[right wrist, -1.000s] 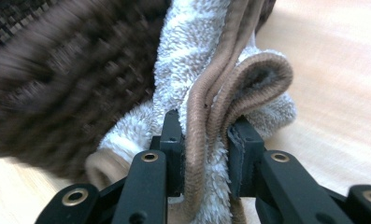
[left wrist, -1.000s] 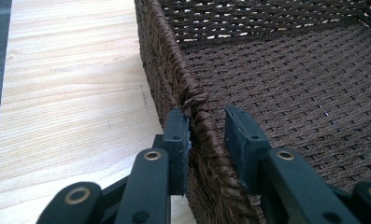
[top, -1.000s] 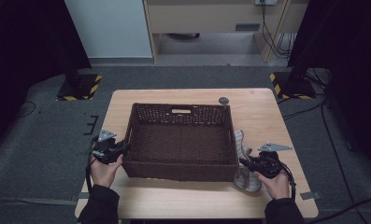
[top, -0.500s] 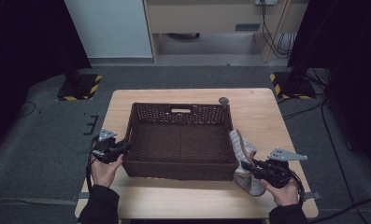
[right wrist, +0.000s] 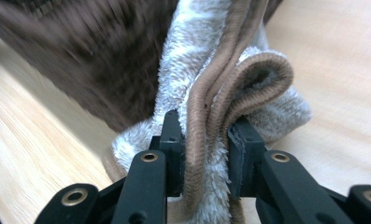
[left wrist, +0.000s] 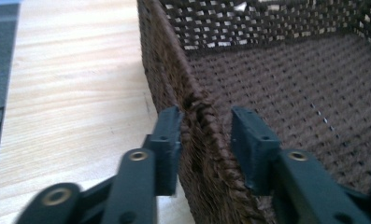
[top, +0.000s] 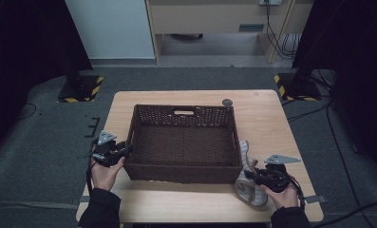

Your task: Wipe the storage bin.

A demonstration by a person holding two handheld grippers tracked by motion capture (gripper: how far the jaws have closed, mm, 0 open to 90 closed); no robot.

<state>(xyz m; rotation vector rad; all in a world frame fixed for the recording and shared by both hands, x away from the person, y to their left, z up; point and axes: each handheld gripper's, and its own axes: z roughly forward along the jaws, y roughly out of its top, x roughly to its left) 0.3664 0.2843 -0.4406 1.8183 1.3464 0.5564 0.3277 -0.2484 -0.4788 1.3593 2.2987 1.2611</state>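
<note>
Two grippers are at work at the table (top: 281,118), one at each short side of the brown woven basket (top: 183,145). The right gripper (top: 253,176) is nearer to the thing that must move: a fluffy grey slipper (top: 247,185) with a brown trimmed edge, which lies on the table just outside the basket's right front corner and touches its wall. In the right gripper view the jaws are closed on the slipper's (right wrist: 230,79) folded brown rim, so this gripper (right wrist: 204,140) is holding it firmly. The slipper's long axis runs from front to back, almost along the basket's right wall, and the basket's opening lies to the left of it and higher.

The left gripper (top: 125,151) is at the basket's left wall. In the left gripper view its jaws have just been opening; the wall (left wrist: 192,121) stands between them, one jaw (left wrist: 167,135) against the outside and the other clear of the weave inside, so this grip is now released.

I judge that the coming move is to lift the slipper over the right wall and carry it leftward. The rim is the edge to clear; inside, the basket floor is bare and gives much room
</note>
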